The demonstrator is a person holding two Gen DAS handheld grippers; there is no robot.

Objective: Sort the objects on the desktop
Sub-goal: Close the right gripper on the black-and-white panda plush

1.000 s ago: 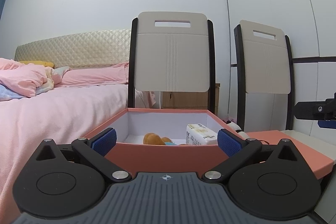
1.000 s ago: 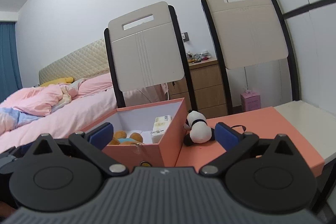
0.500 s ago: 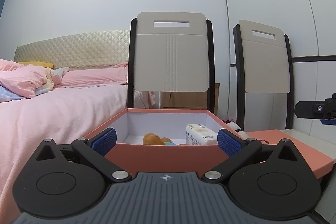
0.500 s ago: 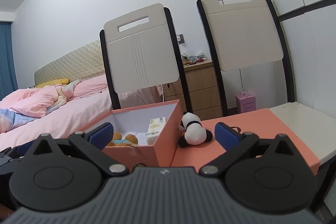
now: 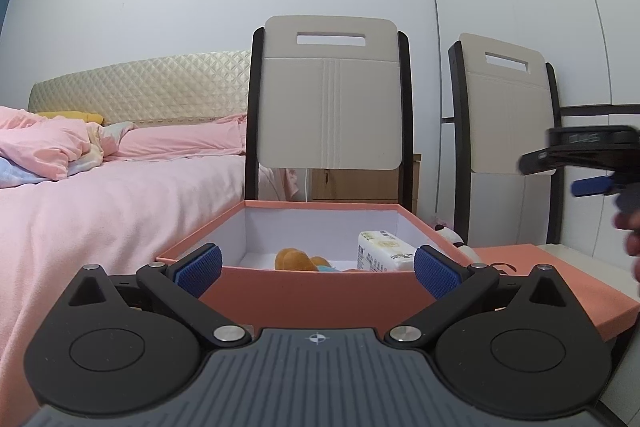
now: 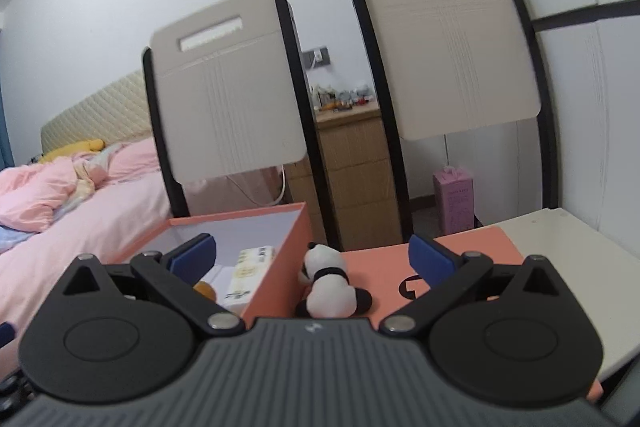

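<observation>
left tongs (image 5: 316, 269) agape, right tongs (image 6: 312, 259) agape (both empty)

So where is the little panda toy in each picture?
Left wrist view: only a bit of the panda peeks out at right of centre, just past the right wall of the box.
Right wrist view: the panda sits in plain sight at lower centre, on the lid against the outside of the box, between the open tongs.
Shared landmark: the tissue pack inside the box.
</observation>
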